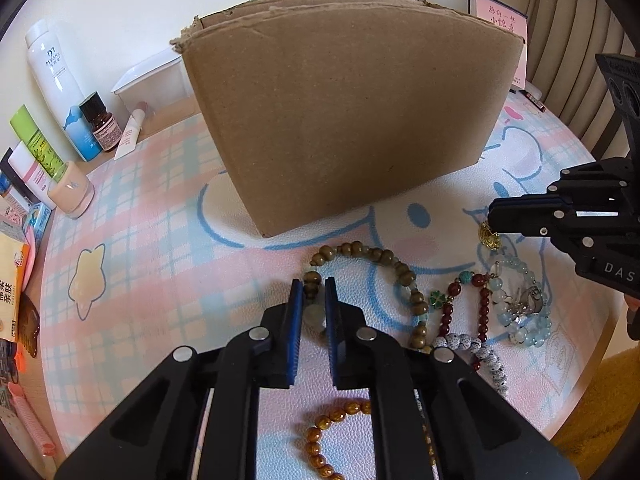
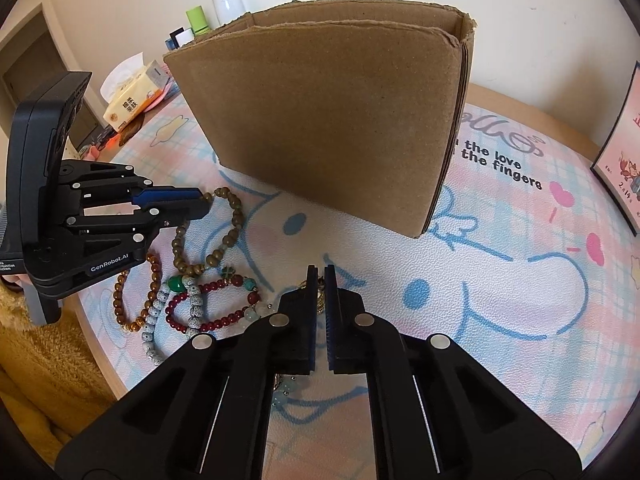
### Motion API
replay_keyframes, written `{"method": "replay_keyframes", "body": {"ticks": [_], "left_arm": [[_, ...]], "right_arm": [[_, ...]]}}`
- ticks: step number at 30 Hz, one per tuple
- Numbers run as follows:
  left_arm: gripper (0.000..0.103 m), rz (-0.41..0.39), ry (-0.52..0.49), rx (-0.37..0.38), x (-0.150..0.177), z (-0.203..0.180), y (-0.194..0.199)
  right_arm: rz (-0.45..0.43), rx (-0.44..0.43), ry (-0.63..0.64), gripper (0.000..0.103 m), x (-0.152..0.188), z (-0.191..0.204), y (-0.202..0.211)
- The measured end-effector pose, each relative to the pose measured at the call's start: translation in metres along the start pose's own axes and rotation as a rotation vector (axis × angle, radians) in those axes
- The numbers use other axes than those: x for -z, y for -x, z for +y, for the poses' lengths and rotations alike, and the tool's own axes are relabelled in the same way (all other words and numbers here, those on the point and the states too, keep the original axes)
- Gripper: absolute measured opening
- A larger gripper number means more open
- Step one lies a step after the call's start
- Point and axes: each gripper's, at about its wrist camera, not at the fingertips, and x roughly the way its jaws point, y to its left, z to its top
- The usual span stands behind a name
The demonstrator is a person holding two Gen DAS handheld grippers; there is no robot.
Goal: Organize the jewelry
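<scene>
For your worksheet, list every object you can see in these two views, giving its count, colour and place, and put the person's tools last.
Cardboard box: one, brown, centre of mat.
Bead bracelets: several; olive, dark red, pale blue, speckled white, amber; in front of box.
Gold charm: one, at right gripper's tips.
Toiletry bottles: several, white and green, left edge.
Tissue pack: one, yellow, left edge.
Mat: one, pink-blue check.
Left gripper: black, shut on olive beads.
Right gripper: black, shut on gold charm.

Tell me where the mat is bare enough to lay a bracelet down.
The bare mat to the right of the right gripper, between the cardboard box and the near edge, is free. So is the plaid patch left of the left gripper, before the bottles. Between the grippers, the bead bracelets crowd it.
</scene>
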Motion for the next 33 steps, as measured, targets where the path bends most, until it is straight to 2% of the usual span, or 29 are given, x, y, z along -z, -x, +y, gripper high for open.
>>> {"method": "replay_keyframes", "body": {"ticks": [12,25,33], "left_arm": [[0.011,-0.024,-0.019,0.009,0.005,-0.004,0.014],[0.011,-0.139,-0.04,0.113,-0.005,-0.015,0.058],[0.011,-0.227,-0.068,0.125,-0.013,-0.026,0.082]], "right_arm": [[-0.046,0.019,0.035,0.003,-0.002,0.013,0.019],[-0.14,0.034,0.032,0.003,-0.008,0.016,0.053],[-0.223,0.047,0.013,0.003,-0.016,0.014,0.077]]}}
